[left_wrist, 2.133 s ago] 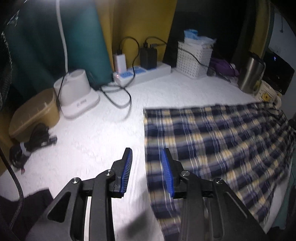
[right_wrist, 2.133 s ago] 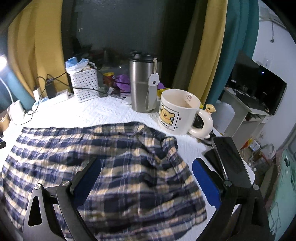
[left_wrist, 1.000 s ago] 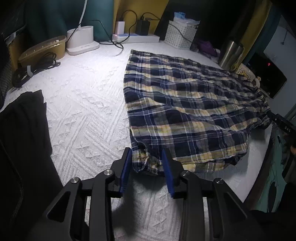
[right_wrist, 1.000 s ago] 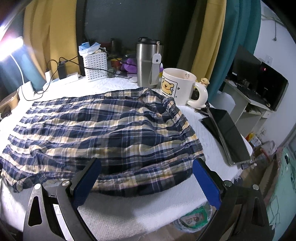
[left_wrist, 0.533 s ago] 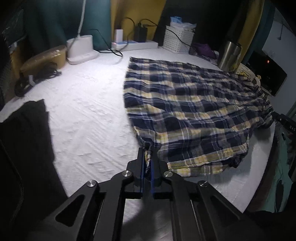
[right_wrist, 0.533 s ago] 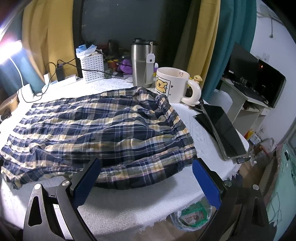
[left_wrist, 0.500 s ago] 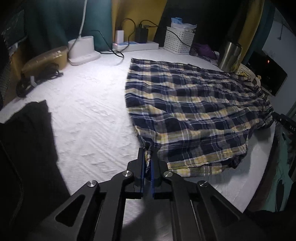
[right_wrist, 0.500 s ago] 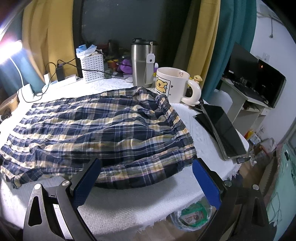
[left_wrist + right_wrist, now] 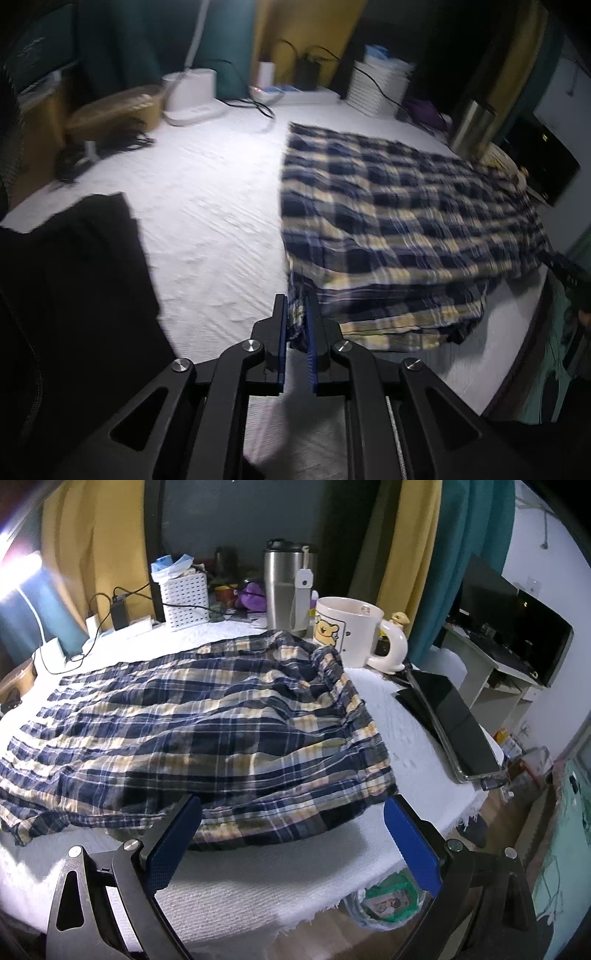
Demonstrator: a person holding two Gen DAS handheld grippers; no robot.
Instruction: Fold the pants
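Pinching the pants point(image 9: 399, 218) hem, left gripper point(image 9: 295, 325) eases slightly apart; right gripper point(image 9: 291, 834) gapes just short

Right claw point(image 9: 291, 834) wide open, nothing gripped, over near edge of plaid pants point(image 9: 207, 731) on white surface point(image 9: 258, 882); mug point(image 9: 351, 635) behind.

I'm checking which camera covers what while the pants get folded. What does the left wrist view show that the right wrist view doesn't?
Only the left wrist view shows the left gripper, its jaws easing open with the plaid hem corner between them, plus the dark garment. Only the right wrist view shows the open right gripper, the bear mug and the tablet. Both show the plaid pants, steel tumbler, white basket and white tablecloth.
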